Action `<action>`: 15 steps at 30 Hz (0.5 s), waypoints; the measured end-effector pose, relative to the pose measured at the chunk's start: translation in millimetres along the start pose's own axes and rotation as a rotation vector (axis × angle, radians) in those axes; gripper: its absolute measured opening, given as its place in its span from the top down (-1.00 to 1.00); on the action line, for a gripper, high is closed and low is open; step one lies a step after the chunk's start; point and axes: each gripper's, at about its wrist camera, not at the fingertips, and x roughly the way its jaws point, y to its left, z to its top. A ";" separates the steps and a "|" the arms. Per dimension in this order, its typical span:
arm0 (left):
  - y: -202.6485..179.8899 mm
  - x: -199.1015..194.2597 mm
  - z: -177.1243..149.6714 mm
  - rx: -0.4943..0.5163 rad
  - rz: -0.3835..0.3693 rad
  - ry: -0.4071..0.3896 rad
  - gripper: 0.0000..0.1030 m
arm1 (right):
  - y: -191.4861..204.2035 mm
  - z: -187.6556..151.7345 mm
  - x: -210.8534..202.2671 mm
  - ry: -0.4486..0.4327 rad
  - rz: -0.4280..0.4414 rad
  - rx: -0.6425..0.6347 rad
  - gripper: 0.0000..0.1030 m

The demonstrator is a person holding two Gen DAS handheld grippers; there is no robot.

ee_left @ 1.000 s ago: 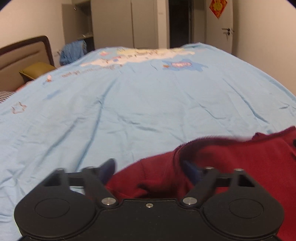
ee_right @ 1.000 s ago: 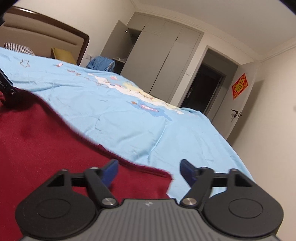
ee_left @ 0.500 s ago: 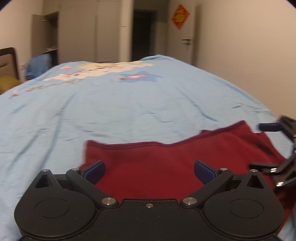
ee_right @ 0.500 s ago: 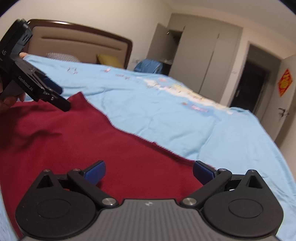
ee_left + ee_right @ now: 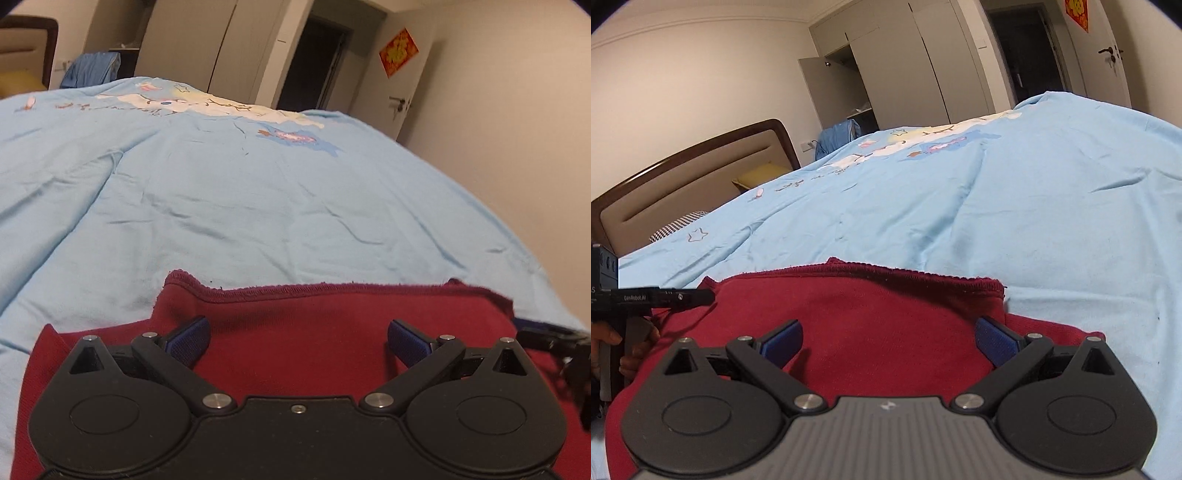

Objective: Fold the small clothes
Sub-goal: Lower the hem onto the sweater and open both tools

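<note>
A dark red garment [image 5: 295, 332] lies folded on the light blue bedspread [image 5: 240, 206], its stitched hem running across the top edge. My left gripper [image 5: 298, 343] hovers just above the cloth, open, with nothing between its blue pads [image 5: 188, 338]. The right wrist view shows the same red garment [image 5: 871, 317] under my right gripper [image 5: 888, 341], which is open too and holds nothing. My left gripper [image 5: 701, 295] pokes in from the left edge there, held by a hand [image 5: 613, 343]. The right gripper's black frame [image 5: 554, 336] shows at the right edge of the left wrist view.
The bedspread [image 5: 1034, 206] stretches far ahead with cartoon prints. A padded headboard [image 5: 694, 177], a yellow pillow [image 5: 761, 175] and a checked pillow [image 5: 677, 225] sit at the head end. Wardrobes [image 5: 207, 44], a dark doorway [image 5: 314, 66] and a white door [image 5: 399, 81] line the far wall.
Both grippers have let go of the red garment and stand wider apart. The garment has gone from raised and loose to lying flat on the bed with its hem folded over.
</note>
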 end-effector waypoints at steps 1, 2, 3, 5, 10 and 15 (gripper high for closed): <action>-0.2 -0.4 -2.9 0.002 -0.004 -0.008 -0.99 | 0.7 0.3 -0.1 0.001 -0.008 -0.011 -0.98; -0.5 0.1 -5.2 0.009 -0.003 -0.014 -0.99 | 1.5 -0.3 -0.2 0.002 -0.016 -0.024 -0.98; -1.4 0.7 -6.7 0.015 0.001 -0.019 -0.99 | 2.6 -1.0 -1.0 0.001 -0.022 -0.034 -0.98; -4.7 1.9 -8.2 0.032 0.013 -0.023 -0.99 | 5.2 -2.2 -1.8 -0.003 -0.029 -0.044 -0.98; -3.8 2.4 -7.4 0.032 0.011 -0.028 -0.99 | 3.6 -1.8 -3.1 -0.021 -0.001 -0.011 -0.98; -3.6 1.4 -8.2 0.032 0.011 -0.029 -0.99 | 5.2 -1.2 -2.5 -0.023 -0.002 -0.012 -0.98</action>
